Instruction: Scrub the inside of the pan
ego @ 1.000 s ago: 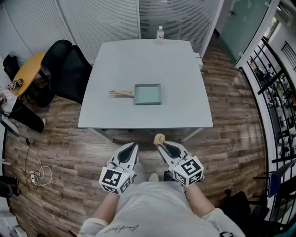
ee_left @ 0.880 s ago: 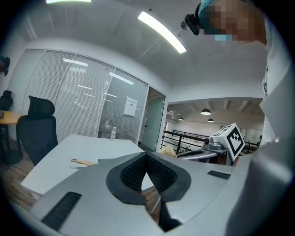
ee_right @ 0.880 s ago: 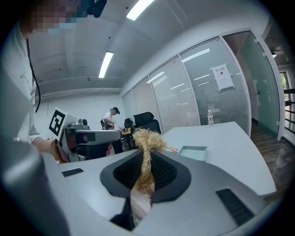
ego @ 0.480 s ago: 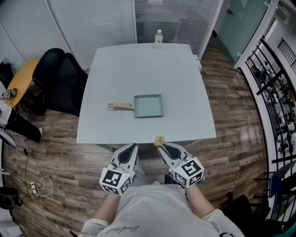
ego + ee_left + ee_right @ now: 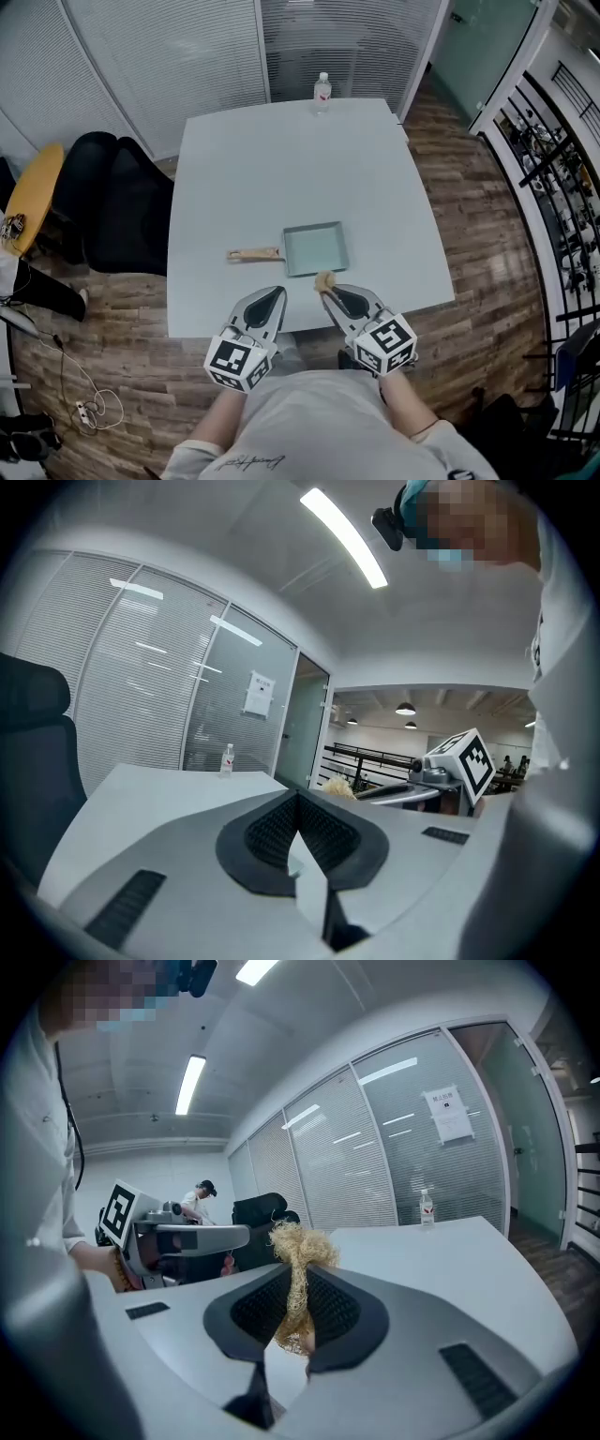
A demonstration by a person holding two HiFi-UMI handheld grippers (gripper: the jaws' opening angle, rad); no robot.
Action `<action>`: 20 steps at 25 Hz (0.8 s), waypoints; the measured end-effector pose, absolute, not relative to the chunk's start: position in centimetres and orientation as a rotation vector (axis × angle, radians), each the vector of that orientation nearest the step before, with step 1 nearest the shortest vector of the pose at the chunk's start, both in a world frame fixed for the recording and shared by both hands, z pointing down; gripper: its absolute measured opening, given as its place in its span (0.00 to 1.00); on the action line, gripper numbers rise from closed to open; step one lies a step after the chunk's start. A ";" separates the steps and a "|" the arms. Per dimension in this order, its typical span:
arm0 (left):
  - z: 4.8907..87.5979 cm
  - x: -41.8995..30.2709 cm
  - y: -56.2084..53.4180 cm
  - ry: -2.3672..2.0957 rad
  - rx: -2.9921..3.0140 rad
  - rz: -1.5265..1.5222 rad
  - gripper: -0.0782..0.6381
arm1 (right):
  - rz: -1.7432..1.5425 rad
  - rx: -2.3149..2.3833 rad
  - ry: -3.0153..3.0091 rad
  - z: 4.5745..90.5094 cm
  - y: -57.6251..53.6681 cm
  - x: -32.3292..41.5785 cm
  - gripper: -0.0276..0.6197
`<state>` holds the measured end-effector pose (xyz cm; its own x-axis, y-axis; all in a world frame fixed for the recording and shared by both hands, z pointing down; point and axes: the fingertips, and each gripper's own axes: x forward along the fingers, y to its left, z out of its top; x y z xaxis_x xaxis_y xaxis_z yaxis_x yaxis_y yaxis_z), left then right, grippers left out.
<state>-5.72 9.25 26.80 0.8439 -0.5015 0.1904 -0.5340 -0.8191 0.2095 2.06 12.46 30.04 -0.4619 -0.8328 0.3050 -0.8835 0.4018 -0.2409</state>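
A square pale-green pan (image 5: 316, 248) with a wooden handle (image 5: 253, 253) lies on the grey table (image 5: 281, 169), near its front edge. My right gripper (image 5: 322, 286) hovers just in front of the pan, shut on a tan fibre scrubber (image 5: 324, 280) whose tuft sticks out past the jaw tips (image 5: 300, 1243). My left gripper (image 5: 274, 294) is shut with nothing in it, held over the table's front edge to the left of the right one. In the left gripper view its jaws (image 5: 298, 799) meet, and the right gripper (image 5: 412, 782) shows beside them.
A clear water bottle (image 5: 322, 92) stands at the table's far edge. Black office chairs (image 5: 112, 202) sit left of the table, with a yellow board (image 5: 33, 192) further left. Blinds and glass walls close the back. A railing (image 5: 553, 159) runs along the right.
The person has stepped forward: the table and pan have come nearer, and both grippers, once over the wooden floor, now reach the table's front edge. Both stay shut as before.
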 end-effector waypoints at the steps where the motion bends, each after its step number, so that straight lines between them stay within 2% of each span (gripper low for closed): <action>1: 26.8 -5.8 8.4 -0.782 2.765 0.179 0.12 | 0.557 1.553 -2.513 30.0 11.7 1.9 0.14; 10: 27.0 -6.9 3.3 -0.717 2.793 0.195 0.12 | 0.547 1.608 -2.485 29.7 6.5 1.3 0.14; 20: 27.7 -5.8 2.4 -0.721 2.764 0.220 0.12 | 0.592 1.566 -2.461 30.2 5.6 2.7 0.14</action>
<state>-5.85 2.43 27.69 0.8642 -0.4554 0.2139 -0.4973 -0.8376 0.2259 2.74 5.57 30.22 -0.4367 -0.8312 0.3441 -0.8967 0.3716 -0.2403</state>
